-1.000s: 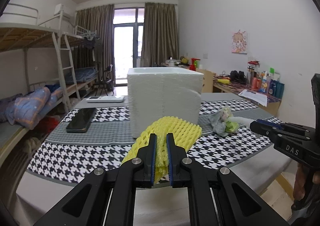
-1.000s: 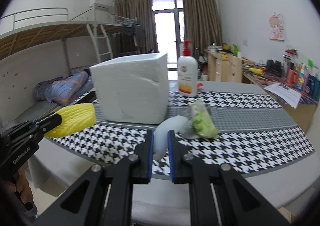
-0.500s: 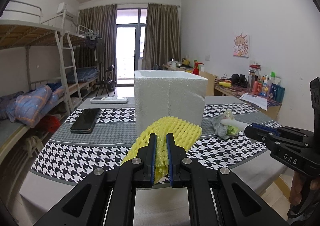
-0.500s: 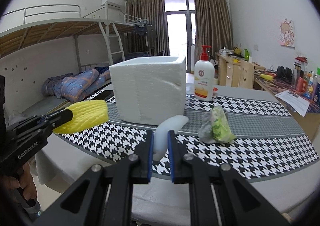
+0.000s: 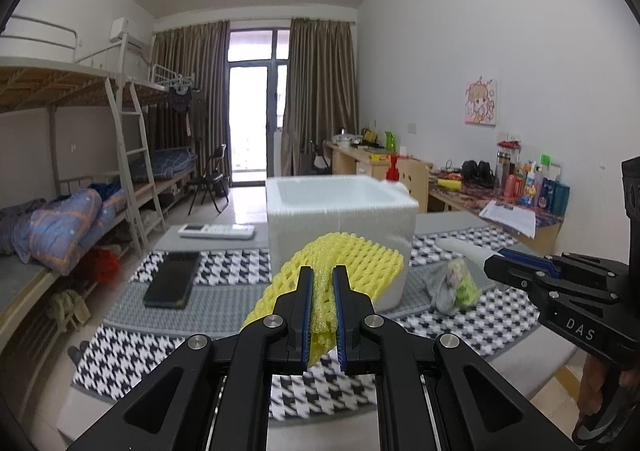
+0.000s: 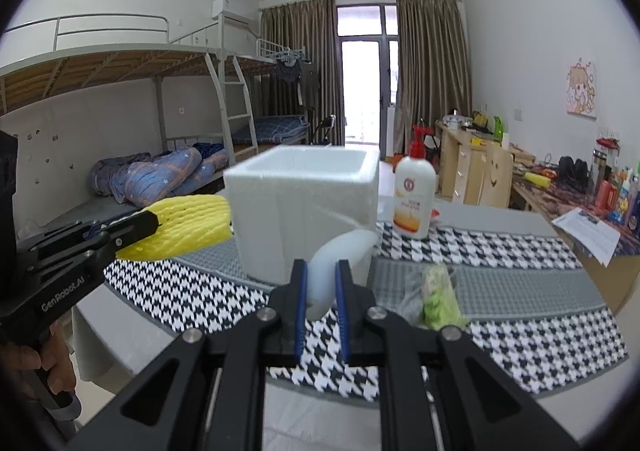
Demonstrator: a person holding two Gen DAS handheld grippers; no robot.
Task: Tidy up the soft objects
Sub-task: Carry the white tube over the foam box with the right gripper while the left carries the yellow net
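Left gripper (image 5: 322,283) clamps yellow foam net (image 5: 347,263), right gripper (image 6: 322,279) a white, perhaps foam, piece (image 6: 334,263), both partly hidden.

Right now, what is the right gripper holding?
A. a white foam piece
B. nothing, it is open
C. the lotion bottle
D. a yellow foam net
A: the right gripper is shut on a white foam piece that sticks out between its fingers, while the yellow foam net is pinched in the left gripper, and the lotion bottle stands on the table beside the white foam box.
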